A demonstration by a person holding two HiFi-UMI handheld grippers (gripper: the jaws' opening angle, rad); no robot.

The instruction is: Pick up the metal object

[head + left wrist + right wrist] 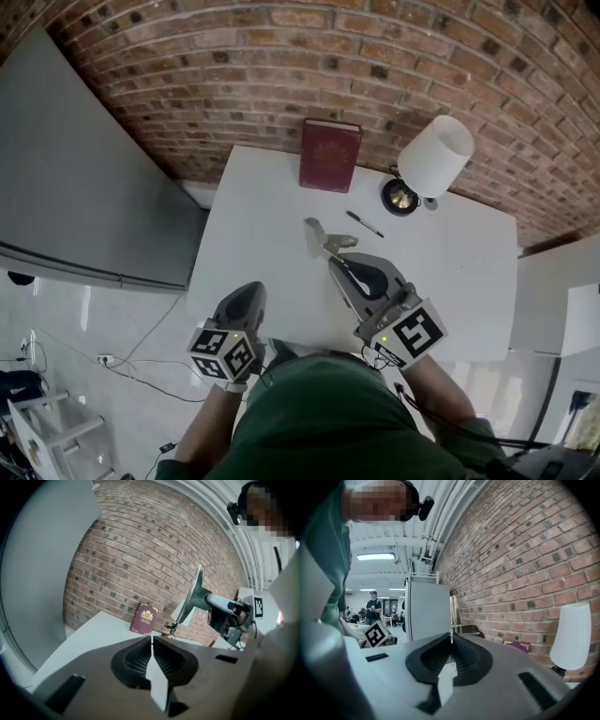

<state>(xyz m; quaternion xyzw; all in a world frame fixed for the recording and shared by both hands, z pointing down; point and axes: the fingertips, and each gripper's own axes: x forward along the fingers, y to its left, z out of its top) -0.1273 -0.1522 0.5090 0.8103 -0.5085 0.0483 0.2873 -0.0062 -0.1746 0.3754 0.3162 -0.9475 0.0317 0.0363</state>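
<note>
Metal object (323, 238) aloft over a white table (262, 281). In the head view my right gripper (337, 262) has it by its near end, fingers clamped on it. My left gripper (249, 292) hangs low at the table's near edge, well apart from the work. A red book (330, 155) stands against the brick wall, a white-shaded lamp (435, 155) to its right and a pen (365, 224) in front of them.

Left gripper view — the left gripper (151, 641) has its fingers pressed together on nothing. Beyond them the right gripper (208, 599) holds the metal object (194, 590) up against the brick, tilted and clear of the tabletop, with the book (144, 618) behind and below.

Right gripper view — the right gripper (451, 641) is closed down on a thin edge of the metal object (451, 618), which rises straight out from between the pads. The lamp (569, 634) stands at far right.

By my reading the grasp is made and the lift is largely done. What remains, at most, is to hold it steady.
</note>
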